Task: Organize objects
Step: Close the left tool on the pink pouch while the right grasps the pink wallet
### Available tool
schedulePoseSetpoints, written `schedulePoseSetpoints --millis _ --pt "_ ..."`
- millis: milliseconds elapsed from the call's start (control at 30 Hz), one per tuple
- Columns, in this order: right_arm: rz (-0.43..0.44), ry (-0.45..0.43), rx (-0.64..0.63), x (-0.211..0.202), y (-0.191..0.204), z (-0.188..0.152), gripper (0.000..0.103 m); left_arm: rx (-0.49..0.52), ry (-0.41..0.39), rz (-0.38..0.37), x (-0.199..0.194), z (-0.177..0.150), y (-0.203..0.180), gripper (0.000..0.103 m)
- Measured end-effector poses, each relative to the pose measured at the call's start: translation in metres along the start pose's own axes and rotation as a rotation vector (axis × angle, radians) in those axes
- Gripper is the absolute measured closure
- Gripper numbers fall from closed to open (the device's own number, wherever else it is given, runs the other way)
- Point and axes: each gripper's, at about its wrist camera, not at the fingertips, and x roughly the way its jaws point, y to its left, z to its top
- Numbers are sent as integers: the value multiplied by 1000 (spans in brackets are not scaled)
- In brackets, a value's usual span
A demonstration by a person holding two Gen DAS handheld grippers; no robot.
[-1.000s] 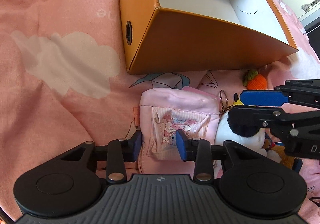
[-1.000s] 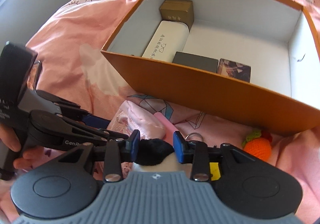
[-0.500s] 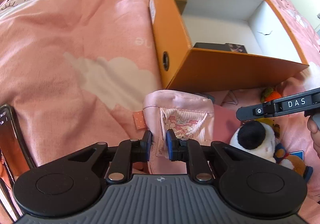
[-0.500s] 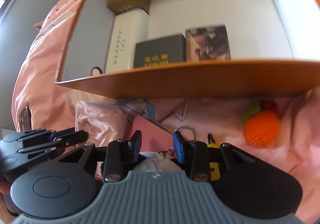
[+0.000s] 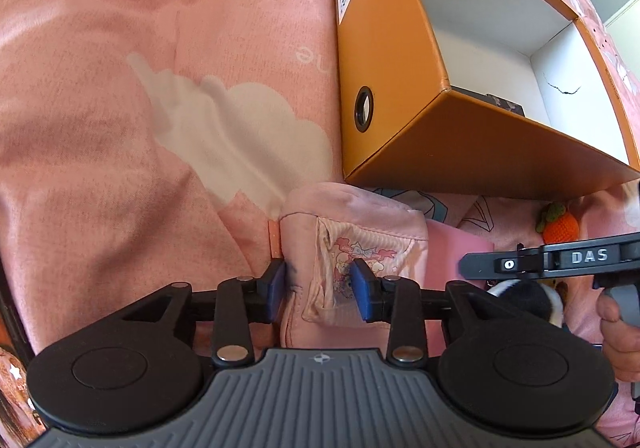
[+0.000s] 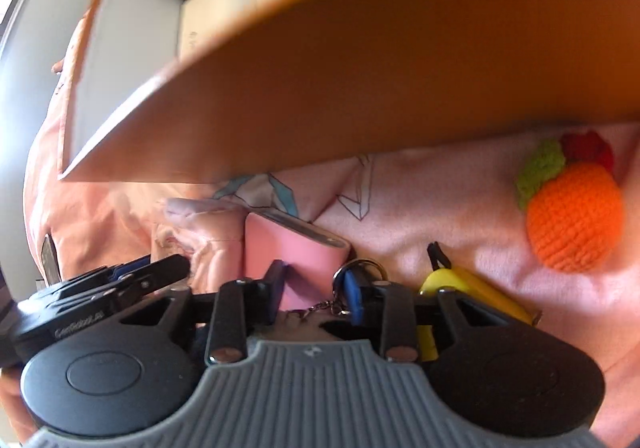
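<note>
Blue-padded left gripper, nearest, has its fingers apart around a pink pouch lying on the pink bedspread. To its right, the right gripper stands parted over a plush keychain. Farther right lies a crocheted orange; beyond, the orange box.

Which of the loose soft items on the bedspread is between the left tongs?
The pink cartoon-print pouch: both pads of the left tongs straddle it. The orange crochet fruit lies free by the orange box, untouched.
</note>
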Motion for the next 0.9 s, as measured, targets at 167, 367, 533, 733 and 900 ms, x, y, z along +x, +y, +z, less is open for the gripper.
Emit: schedulePoseSetpoints --millis 167,367,533,733,900 --pt "6 -69 -70 -22 18 -11 84 -20 19 -25 0 -1 4 62" --pt "-72 -127 -115 -48 23 -16 85 -6 25 -24 1 -6 0 60" --pt "-129 -85 -89 -45 12 -1 80 1 21 -19 0 -7 -2 60" --pt "-154 -118 -124 -78 6 -3 74 2 23 -22 -1 -9 2 56" --pt "-128 -124 -115 -76 -2 7 73 4 27 -18 3 -7 1 53"
